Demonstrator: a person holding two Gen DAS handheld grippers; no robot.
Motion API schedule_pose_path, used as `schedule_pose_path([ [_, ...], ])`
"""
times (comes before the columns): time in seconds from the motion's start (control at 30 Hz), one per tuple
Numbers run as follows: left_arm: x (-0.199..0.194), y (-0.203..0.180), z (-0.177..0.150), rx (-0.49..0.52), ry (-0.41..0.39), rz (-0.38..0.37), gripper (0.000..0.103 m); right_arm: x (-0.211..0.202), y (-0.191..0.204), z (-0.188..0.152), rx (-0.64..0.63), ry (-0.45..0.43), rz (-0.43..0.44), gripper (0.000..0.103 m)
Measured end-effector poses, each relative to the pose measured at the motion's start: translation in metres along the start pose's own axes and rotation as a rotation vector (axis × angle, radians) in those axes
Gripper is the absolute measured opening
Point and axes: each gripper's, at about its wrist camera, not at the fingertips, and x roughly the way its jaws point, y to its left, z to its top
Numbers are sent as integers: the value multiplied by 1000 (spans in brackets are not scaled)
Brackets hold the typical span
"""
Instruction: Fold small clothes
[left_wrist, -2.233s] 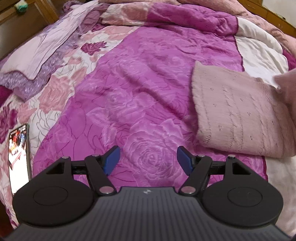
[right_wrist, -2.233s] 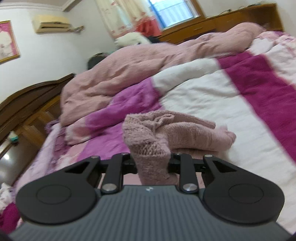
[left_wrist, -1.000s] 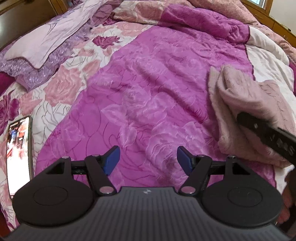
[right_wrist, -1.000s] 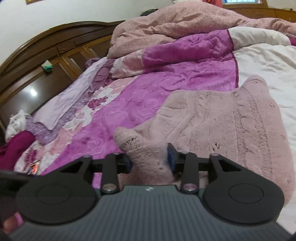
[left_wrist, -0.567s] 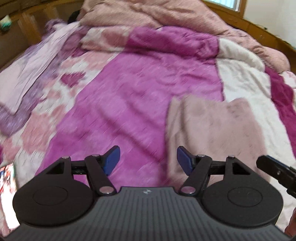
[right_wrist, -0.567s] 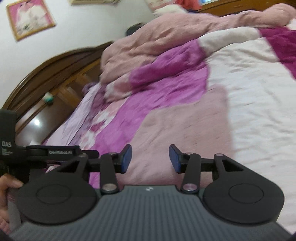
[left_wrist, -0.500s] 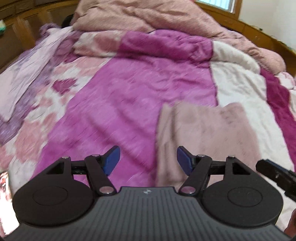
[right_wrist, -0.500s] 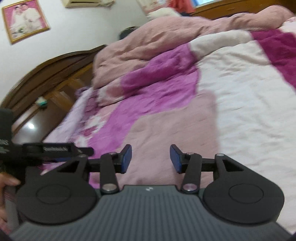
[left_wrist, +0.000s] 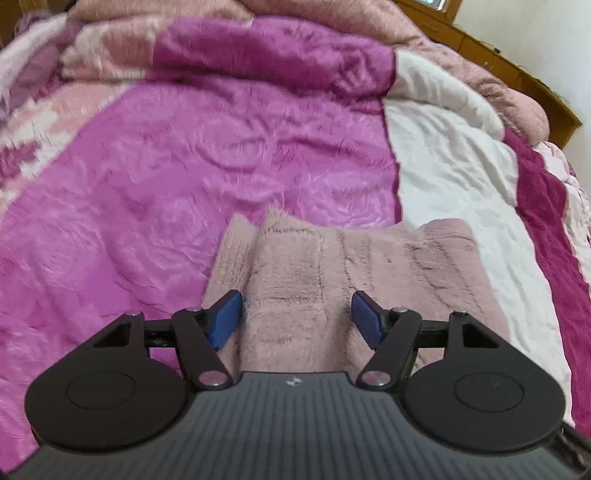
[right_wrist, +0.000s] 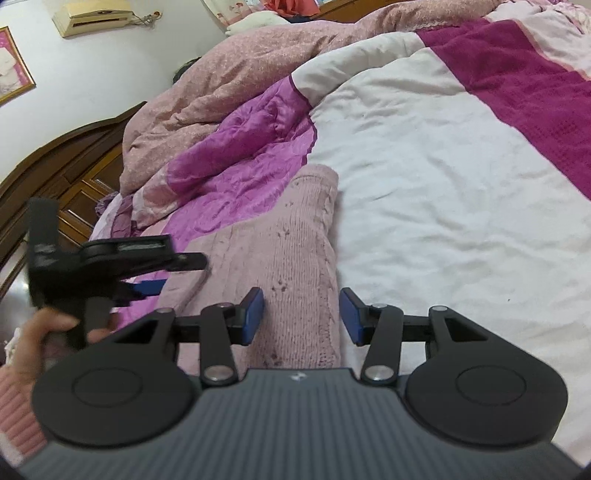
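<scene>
Bed (left_wrist: 454, 192), magenta-white quilt. Pink knit garment (left_wrist: 332, 280) lies flat, folded, on the quilt's magenta-white seam. Right tool (right_wrist: 302, 314) has released it, jaws now apart; left tool (left_wrist: 296, 321) has swung over its near edge, open, empty. Fold landed; another fold likely next.

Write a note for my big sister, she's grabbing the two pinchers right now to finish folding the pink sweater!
Left gripper: open, holding nothing, poised over the near left part of the pink sweater.
Right gripper: open, holding nothing, poised over the sweater's near right part, by the rolled right edge.
The sweater lies flat in a folded rectangle, across the seam between the purple and white panels of the bedspread.
Done: it is already folded over at least once and let go.
Left: probably pinch the near edge with both grippers and fold it away from you once more, then smooth it.
</scene>
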Motion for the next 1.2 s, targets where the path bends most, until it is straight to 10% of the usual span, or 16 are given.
schedule_pose_path([
  [0.1, 11, 5, 0, -35, 1, -22, 62, 4, 0, -1, 1, 1, 11, 49],
  [0.17, 8, 5, -1, -29, -28, -48, 25, 5, -1, -1, -1, 4, 11, 50],
  [0.27, -10, 2, -7, 1, -112, -35, 18, 8, 0, -1, 1, 8, 28, 53],
  [0.37, -28, 3, -7, 26, -197, 22, 18, 9, 5, -3, -17, 20, 53, 52],
  [0.73, 1, 21, -4, 18, -112, 105, 20, 17, 33, -13, -179, 17, 23, 55],
  [0.93, -34, 19, -17, 51, -75, 90, 51, 10, 23, -10, -109, 21, 36, 55],
  [1.2, -85, 17, -52, 120, -4, 69, 65, -7, 11, -11, -18, 0, -5, 55],
])
